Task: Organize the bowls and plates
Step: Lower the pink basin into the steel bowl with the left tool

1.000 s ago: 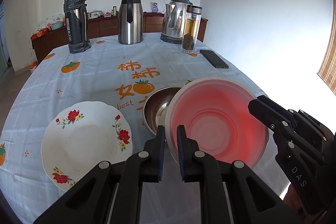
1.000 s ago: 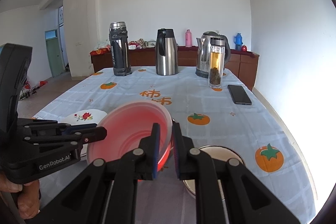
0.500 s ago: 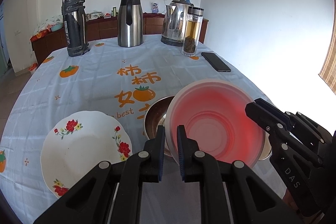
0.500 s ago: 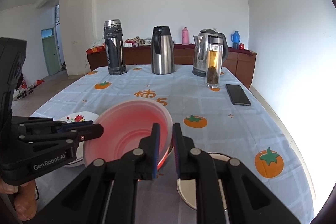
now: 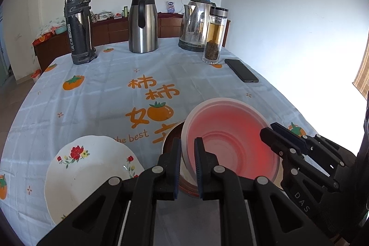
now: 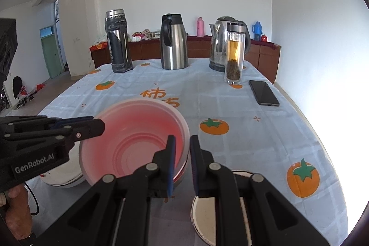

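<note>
the left gripper [image 5: 187,149] is pinching the near-left rim of the pink bowl [image 5: 230,140], its two fingers clamped tight on the thin wall, and the right gripper [image 6: 182,149] is clamping the opposite rim of the same bowl, one finger inside and one outside. the pink bowl is being held between the two tools, tilted toward the cameras, sitting over a metal bowl [image 5: 171,138] whose dark brown inside is peeking out at the left; whether the two bowls are touching is not clear. a white plate with red flowers [image 5: 92,174] is lying on the table just left of the metal bowl, in the near-left part of the left wrist view. in the right wrist view a second shiny round metal dish [image 6: 239,173] is lying under the right gripper's arms, mostly hidden by them. the tablecloth [image 5: 96,103] is pale blue with orange persimmons and orange lettering. along the far edge a dark flask [image 5: 78,27], a steel jug [image 5: 143,23], an electric kettle [image 5: 194,24] and a glass tea bottle [image 5: 214,35] are standing in a row, with a black phone [image 5: 241,70] lying flat near the bottle. a person's hand [image 6: 17,211] is gripping the left tool's handle at the lower left of the right wrist view.
</note>
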